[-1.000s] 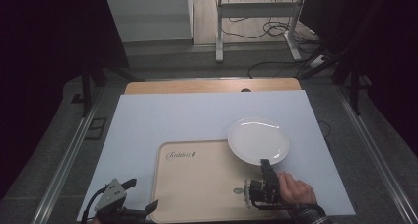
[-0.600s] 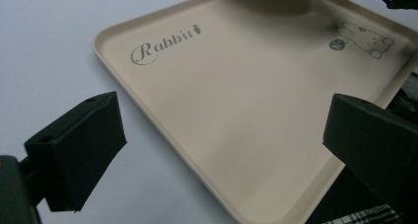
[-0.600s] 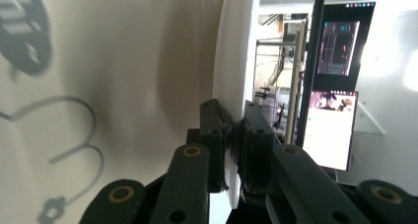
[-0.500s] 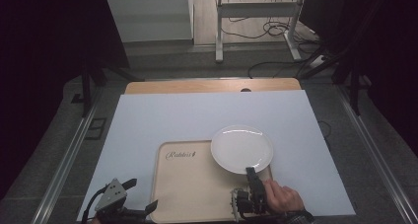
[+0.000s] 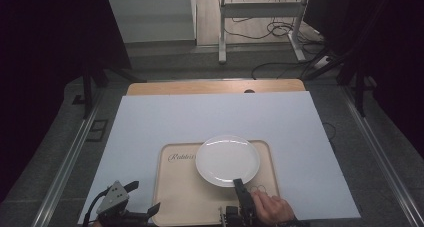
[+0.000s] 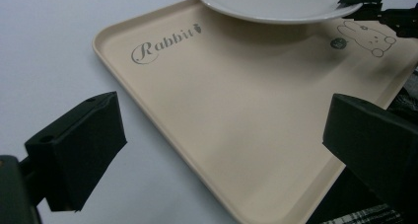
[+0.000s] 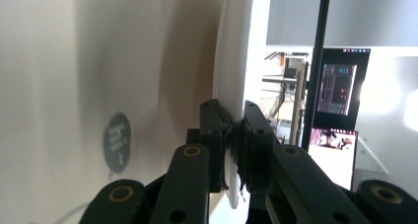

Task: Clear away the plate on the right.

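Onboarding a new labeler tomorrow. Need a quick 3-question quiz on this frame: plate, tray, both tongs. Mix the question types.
1. True or false: the right tongs are clamped on the rim of the white plate.
2. Where is the plate? A) on the bare white table, clear of the tray; B) over the beige tray, held slightly above it; C) on the floor.
3. Fill in: the left tongs stand ___, with nothing between the jaws, at the tray's left near corner.

Key: 1 true; 2 B; 3 open.
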`<state>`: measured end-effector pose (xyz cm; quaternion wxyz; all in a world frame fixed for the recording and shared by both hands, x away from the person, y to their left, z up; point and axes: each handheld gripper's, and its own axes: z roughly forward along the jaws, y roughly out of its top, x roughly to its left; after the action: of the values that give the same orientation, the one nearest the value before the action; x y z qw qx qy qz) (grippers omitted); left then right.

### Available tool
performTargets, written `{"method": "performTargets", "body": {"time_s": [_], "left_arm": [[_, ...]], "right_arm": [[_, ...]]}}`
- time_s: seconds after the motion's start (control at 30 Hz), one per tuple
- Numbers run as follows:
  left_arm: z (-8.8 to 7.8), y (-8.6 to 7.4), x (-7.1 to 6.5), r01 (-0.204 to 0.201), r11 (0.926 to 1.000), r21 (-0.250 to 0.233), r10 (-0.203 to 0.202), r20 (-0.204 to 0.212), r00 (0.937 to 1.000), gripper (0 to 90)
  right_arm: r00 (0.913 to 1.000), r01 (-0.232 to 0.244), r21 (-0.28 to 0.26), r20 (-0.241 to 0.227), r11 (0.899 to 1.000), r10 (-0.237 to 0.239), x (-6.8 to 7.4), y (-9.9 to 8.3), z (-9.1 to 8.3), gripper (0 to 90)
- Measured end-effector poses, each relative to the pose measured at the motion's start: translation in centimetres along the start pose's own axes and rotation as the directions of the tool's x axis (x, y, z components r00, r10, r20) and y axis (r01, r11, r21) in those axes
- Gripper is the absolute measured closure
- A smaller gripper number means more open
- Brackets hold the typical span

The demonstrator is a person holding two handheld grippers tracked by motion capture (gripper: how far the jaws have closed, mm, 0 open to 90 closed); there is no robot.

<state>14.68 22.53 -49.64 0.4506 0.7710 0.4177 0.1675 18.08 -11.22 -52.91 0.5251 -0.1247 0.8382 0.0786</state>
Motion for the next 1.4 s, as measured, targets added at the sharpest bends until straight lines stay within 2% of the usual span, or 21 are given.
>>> {"method": "performTargets", "body": {"time_s": [0.47, 0.9, 1.07, 1.27, 1.4], "left_arm": [[0.0, 0.0, 0.0, -0.002, 1.0, 0.002, 0.002, -0.002, 1.0, 2.5], [0.0, 0.0, -0.1, -0.002, 1.0, 0.004, 0.002, -0.004, 1.0, 2.5], [0.1, 0.0, -0.1, -0.004, 1.0, 0.007, 0.005, -0.007, 1.0, 2.6], [0.1, 0.0, -0.1, -0.004, 1.0, 0.008, 0.004, -0.009, 0.9999, 2.7], [0.1, 0.0, -0.1, -0.003, 1.0, 0.008, 0.003, -0.009, 1.0, 2.7]], "right_arm": [[0.9993, 0.032, -0.062, -0.018, 0.998, -0.033, 1.0, 1.9, -0.7, 83.0], [0.9972, 0.041, -0.078, -0.06, 0.996, -0.046, 1.7, 2.3, -0.5, 84.1], [0.9949, 0.033, -0.079, -0.092, 0.996, -0.04, 1.9, 2.4, -0.4, 84.1], [0.9926, 0.015, -0.084, -0.119, 0.996, -0.025, 2.0, 2.5, -0.3, 76.3], [0.9907, 0.02, -0.077, -0.133, 0.997, -0.03, 2.1, 2.5, -0.2, 69.4]]}}
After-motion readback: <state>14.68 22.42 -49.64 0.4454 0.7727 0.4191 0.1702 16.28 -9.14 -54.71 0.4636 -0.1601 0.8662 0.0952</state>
